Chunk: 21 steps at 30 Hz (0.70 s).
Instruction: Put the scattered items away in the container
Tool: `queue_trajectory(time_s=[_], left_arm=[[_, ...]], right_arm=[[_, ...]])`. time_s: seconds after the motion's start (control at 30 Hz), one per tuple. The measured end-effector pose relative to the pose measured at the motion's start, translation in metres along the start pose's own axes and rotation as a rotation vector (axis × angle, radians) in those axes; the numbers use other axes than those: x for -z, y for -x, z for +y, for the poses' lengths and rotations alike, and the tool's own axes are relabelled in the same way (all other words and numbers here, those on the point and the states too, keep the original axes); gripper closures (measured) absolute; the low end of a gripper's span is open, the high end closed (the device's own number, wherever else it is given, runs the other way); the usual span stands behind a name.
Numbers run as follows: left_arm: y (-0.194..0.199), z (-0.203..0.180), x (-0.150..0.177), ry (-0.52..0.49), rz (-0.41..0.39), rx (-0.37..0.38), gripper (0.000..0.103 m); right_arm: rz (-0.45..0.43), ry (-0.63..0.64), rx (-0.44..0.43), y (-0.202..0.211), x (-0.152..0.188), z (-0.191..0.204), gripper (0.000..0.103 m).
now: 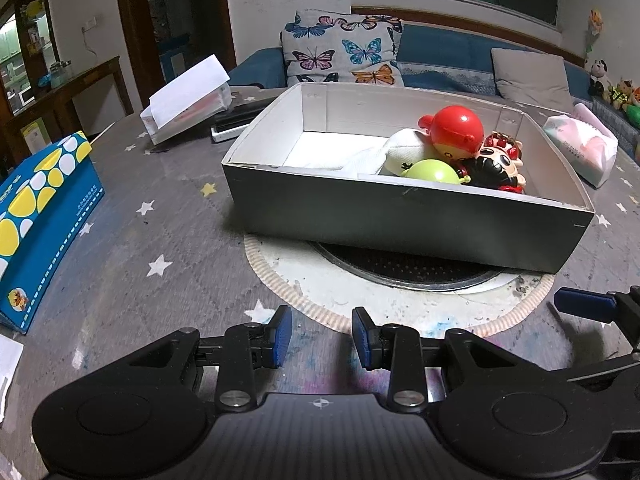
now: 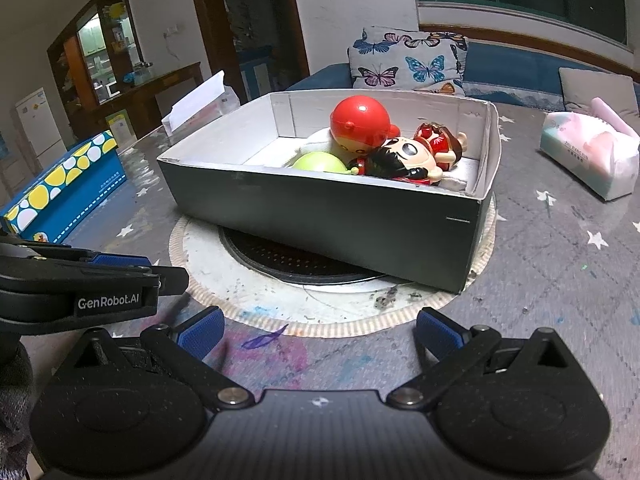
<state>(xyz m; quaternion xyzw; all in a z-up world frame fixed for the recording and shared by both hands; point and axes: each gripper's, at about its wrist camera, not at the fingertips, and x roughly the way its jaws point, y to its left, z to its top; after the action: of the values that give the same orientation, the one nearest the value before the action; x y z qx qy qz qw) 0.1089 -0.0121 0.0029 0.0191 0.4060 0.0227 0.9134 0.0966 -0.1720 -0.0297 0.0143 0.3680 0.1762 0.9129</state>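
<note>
Left wrist view: box (image 1: 400, 208) sits on the round mat (image 1: 280, 280) at table centre, holding a red toy (image 1: 454, 126), green ball (image 1: 434, 171), doll (image 1: 500, 164) and white cloth (image 1: 400, 152).
Left gripper (image 1: 322, 336): empty, jaws a little apart, low over the table in front of the box.
Right wrist view: same box (image 2: 340, 216), toys bunched toward its right end.
Right gripper (image 2: 318, 330): empty, jaws spread wide, beside the left one.
Leftovers: blue carton (image 1: 44, 216) and tissue pack (image 2: 588, 156) lie outside; whether they count as clutter is unclear.
Progress: judged nearly done, possibly finished.
</note>
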Motion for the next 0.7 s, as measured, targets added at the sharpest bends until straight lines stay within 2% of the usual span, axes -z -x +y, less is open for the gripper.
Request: queue_trajectory(time_s=[0.7], left_arm=[[-0.014, -0.002, -0.016, -0.022, 0.003, 0.002, 0.067]], right_arm=[[0.007, -0.009, 0.013, -0.016, -0.007, -0.006, 0.0]])
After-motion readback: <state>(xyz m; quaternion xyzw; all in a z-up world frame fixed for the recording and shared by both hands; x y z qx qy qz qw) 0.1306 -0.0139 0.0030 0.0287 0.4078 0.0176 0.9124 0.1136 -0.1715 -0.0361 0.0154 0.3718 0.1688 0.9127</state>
